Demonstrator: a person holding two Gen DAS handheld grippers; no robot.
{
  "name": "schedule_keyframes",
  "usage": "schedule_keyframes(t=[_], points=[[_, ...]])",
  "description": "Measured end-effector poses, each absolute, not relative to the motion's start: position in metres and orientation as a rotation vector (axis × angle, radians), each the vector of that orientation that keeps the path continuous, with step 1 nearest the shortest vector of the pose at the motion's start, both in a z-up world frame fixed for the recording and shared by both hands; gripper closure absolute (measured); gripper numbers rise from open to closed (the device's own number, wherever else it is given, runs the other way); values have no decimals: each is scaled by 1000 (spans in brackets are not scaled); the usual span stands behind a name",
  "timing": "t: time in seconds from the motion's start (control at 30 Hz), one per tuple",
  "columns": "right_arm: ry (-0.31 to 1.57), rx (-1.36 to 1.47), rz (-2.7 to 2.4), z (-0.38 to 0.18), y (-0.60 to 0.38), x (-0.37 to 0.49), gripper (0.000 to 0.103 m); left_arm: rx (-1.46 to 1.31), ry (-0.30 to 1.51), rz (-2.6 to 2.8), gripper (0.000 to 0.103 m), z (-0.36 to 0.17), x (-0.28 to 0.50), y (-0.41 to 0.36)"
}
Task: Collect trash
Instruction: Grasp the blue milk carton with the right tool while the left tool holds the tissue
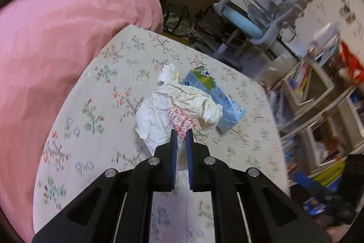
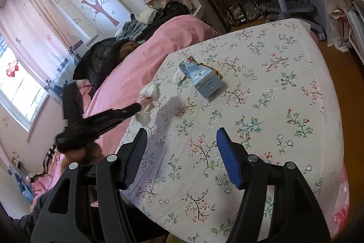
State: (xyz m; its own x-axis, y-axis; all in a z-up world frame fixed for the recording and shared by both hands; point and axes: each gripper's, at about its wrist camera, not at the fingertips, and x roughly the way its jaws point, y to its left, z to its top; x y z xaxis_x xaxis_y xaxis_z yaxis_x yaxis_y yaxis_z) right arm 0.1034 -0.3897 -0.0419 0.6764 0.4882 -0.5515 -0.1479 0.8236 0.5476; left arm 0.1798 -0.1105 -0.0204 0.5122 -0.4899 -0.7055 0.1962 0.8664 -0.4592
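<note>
Pinching a wad of crumpled paper (image 1: 173, 106), the left gripper (image 1: 181, 132) has its blue fingers (image 1: 173, 147) pressed close on the near edge of the wad, a grip low on the bundle that would let the loose folds hang free while it is carried off the bed (image 1: 102, 83). In the right wrist view the wad (image 2: 149, 95) appears held slightly above the flowered sheet, with a shadow just past it at about 3 o'clock. A light blue carton (image 1: 216, 92) lies on its side at 2 o'clock from the wad, just behind it and partly hidden by the paper; a smaller scrap of tissue (image 2: 179, 76) sits against the carton's far end. The right gripper (image 2: 182, 152) hangs over bare sheet with its jaws spread wide and nothing between them, probably kept ready for the carton (image 2: 202, 79), which lies at 12 o'clock from it. A pink quilt (image 1: 56, 38) is heaped along the bed's far side at 9 o'clock, clear of the trash
</note>
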Motion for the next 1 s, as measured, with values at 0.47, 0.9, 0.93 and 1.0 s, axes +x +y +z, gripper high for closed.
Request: schedule_keyframes(t=[0.47, 0.9, 0.93, 1.0], points=[[818, 331, 337, -57, -360, 136, 42, -558, 999, -381, 94, -19, 180, -57], [796, 123, 246, -75, -328, 245, 42, -463, 1010, -363, 94, -19, 187, -63], [791, 107, 238, -77, -326, 254, 42, -463, 1010, -364, 94, -19, 187, -62], [789, 97, 227, -80, -323, 266, 42, -459, 1012, -366, 94, -19, 187, -63]])
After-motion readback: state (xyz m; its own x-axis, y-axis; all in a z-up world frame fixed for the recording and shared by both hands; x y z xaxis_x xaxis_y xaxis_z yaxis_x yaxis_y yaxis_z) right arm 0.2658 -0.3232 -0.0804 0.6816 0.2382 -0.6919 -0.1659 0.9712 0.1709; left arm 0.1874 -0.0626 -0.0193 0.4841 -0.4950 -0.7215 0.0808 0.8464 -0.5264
